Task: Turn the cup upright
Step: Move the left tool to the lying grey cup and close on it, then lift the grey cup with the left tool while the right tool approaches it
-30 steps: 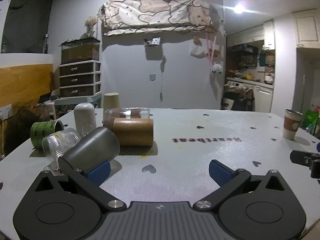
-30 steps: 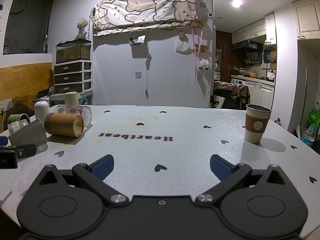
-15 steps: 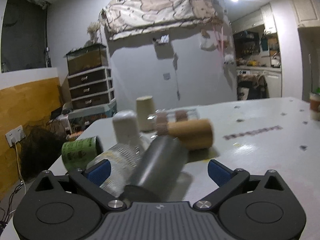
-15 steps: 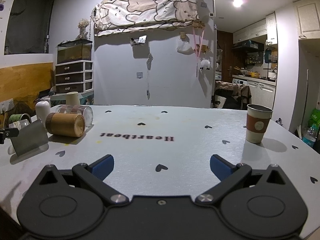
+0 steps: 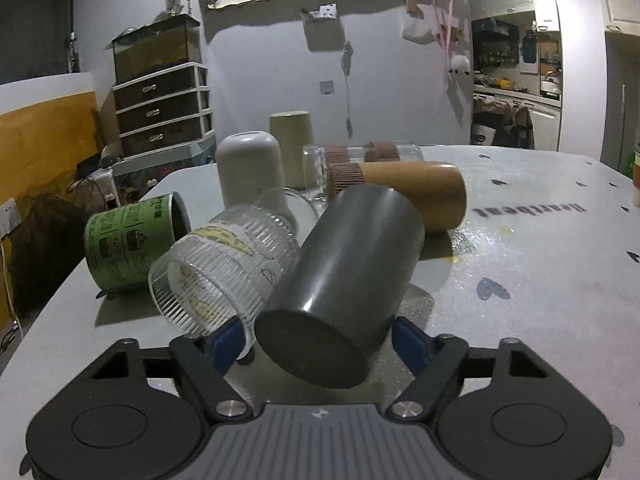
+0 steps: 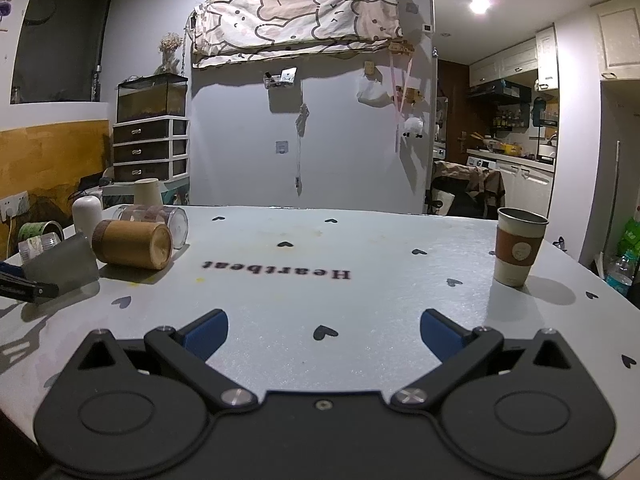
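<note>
A dark grey cup lies on its side on the white table, its closed base toward the camera. My left gripper is open and straddles the cup's base end; the blue pads sit on either side, and I cannot tell whether they touch it. In the right wrist view the same cup lies at the far left with the left gripper's finger beside it. My right gripper is open and empty over the table's near middle.
Around the grey cup lie a ribbed clear glass, a green can, a bamboo-coloured tumbler and a clear jar. A white cup and a beige cup stand upside down behind. A paper coffee cup stands upright at right.
My left gripper swung left and moved forward until its open fingers came around the grey cup's base end. The right gripper has stayed put.
</note>
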`<control>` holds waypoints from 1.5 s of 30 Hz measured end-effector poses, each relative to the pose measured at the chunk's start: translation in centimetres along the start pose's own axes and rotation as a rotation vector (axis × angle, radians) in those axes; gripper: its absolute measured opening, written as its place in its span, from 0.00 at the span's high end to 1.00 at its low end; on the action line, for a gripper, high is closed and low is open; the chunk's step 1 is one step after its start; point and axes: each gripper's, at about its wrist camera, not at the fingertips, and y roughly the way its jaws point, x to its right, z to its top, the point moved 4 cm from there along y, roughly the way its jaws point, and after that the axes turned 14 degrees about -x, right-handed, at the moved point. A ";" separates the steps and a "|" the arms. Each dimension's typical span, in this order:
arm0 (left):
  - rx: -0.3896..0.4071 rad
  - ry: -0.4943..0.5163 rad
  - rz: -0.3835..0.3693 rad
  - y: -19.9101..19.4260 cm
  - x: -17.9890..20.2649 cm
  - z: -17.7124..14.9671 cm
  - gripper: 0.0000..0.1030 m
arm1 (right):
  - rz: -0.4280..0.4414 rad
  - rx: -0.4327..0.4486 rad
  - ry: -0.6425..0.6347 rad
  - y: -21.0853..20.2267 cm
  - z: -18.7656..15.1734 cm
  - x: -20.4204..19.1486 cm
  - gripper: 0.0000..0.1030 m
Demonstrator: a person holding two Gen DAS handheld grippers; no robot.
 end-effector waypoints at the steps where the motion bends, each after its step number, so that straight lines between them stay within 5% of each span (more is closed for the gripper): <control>1: 0.001 0.007 0.002 -0.2 0.3 -0.1 0.28 | -0.001 -0.001 0.000 0.0 0.0 0.1 0.00; 11: -0.025 0.067 0.052 -1.9 4.6 -1.4 0.32 | -0.003 0.000 0.009 -0.1 -0.1 0.1 0.00; 31: -0.006 -0.035 0.039 -4.7 5.0 -3.2 0.34 | -0.004 -0.004 0.017 -0.1 -0.1 0.3 0.00; 45: 0.017 0.078 -0.226 -5.1 14.6 -2.6 0.35 | 0.010 -0.016 0.034 0.1 -0.1 0.2 0.00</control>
